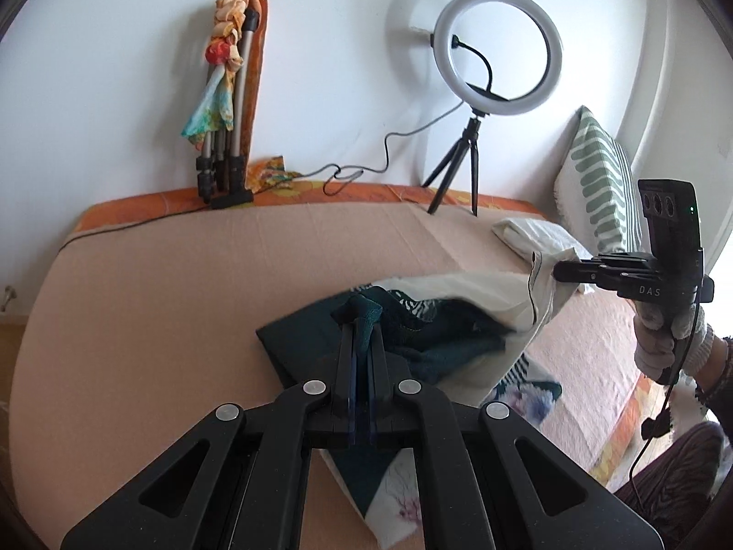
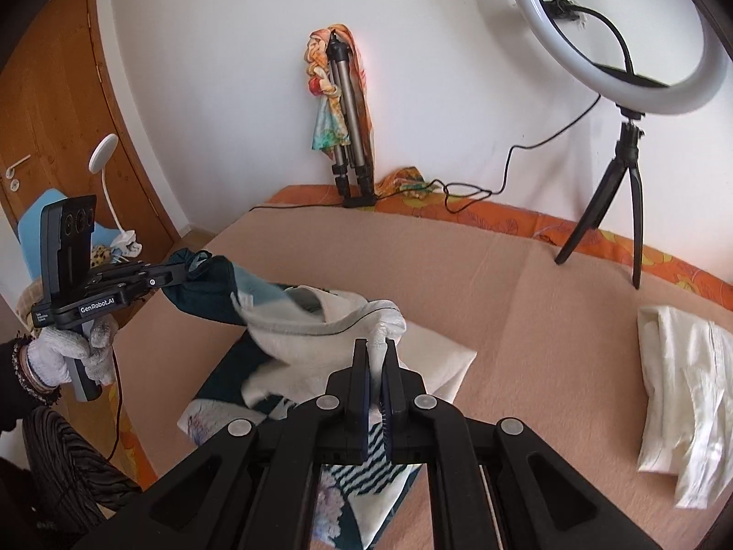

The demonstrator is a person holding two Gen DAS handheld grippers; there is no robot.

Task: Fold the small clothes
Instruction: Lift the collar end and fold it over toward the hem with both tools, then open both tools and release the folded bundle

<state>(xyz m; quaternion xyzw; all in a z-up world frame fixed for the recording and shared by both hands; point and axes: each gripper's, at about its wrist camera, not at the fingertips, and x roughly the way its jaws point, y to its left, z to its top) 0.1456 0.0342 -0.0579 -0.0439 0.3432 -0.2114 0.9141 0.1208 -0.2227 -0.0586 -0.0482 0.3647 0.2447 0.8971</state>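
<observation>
Your left gripper [image 1: 362, 321] pinches the teal corner of the patterned garment [image 1: 458, 321] at frame centre; your right gripper [image 2: 376, 348] clamps its white hem. You hold it raised between them, trailing onto the peach mattress [image 1: 160, 298], likely to carry one edge over for a fold.
</observation>
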